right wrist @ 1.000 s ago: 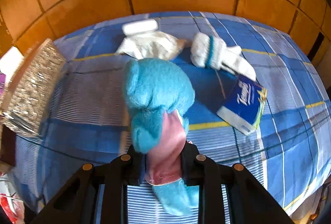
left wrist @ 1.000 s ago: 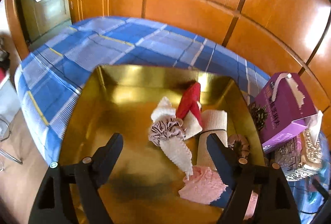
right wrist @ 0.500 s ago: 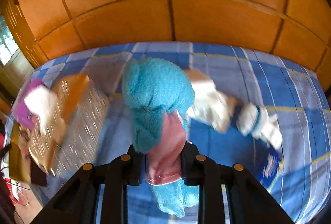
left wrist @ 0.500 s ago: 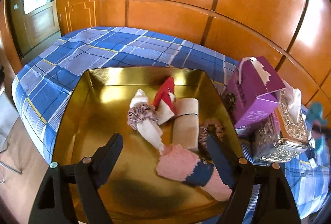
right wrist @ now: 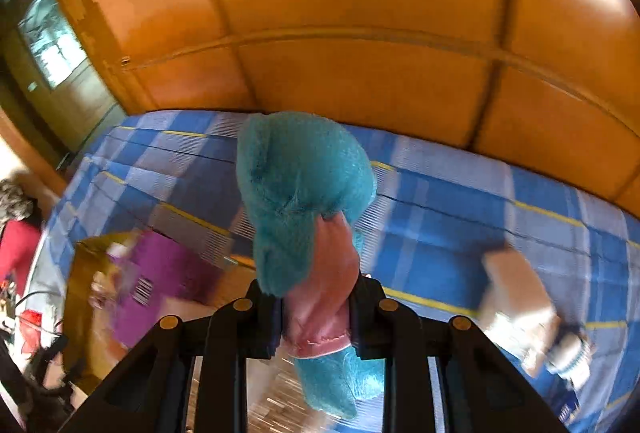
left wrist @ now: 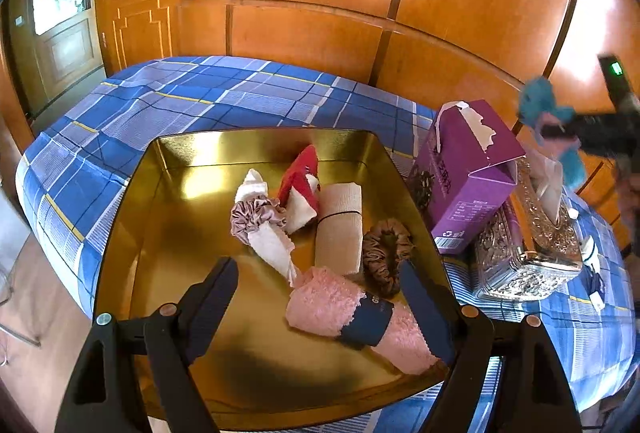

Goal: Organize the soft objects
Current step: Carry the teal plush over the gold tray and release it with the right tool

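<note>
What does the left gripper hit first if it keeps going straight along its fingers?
Probably the bare floor of the gold tray. The left gripper is open, with the pink rolled towel just right of its line; depth is unclear.

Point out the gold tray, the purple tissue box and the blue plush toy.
gold tray [left wrist: 132,233], left wrist view, on its bare left inner wall.
purple tissue box [left wrist: 476,153], left wrist view, on its top face.
blue plush toy [right wrist: 300,173], right wrist view, on its fuzzy upper body.

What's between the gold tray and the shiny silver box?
The purple tissue box stands between the gold tray and the silver box, seen in the left wrist view.
</note>
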The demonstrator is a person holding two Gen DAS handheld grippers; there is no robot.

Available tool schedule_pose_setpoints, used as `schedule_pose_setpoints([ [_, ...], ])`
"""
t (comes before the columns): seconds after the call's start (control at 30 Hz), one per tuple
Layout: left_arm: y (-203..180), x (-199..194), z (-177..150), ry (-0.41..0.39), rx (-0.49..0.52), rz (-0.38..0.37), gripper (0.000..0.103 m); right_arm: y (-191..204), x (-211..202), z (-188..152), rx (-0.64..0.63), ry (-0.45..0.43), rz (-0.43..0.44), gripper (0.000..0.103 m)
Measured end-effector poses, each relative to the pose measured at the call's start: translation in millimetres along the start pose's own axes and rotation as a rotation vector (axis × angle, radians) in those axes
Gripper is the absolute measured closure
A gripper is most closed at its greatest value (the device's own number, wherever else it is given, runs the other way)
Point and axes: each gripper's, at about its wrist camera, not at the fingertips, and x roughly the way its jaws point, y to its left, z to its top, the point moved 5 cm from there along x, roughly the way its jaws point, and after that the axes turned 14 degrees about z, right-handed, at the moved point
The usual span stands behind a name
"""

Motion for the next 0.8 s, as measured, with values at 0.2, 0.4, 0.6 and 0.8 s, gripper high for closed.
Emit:
schedule_pose_setpoints([
  [0.2, 5.0, -4.8, -2.2, -0.007, -0.001, 0.007, 0.020, 69.8, 29.5, 25.6, -0.109, -0.005, 0.103, 0.079],
  [0.4, 20.4, -11.0, -1.4, -0.026, -0.027, 0.039, 0.020, 135.6, 49.0, 15.3, -0.255, 0.014, 0.196, 0.079],
  [0.6, 40.4, -15.3, 2.6, -0.054, -0.071, 0.101, 0.020, 174.3, 52.6, -25.0, -0.344, 0.041, 0.281, 0.078],
  [0.8, 47.5, -20.0, 4.2, -0.082, -0.076, 0.141, 0.020, 201.4, 56.0, -73.6, -0.381, 0.068, 0.346, 0.078],
])
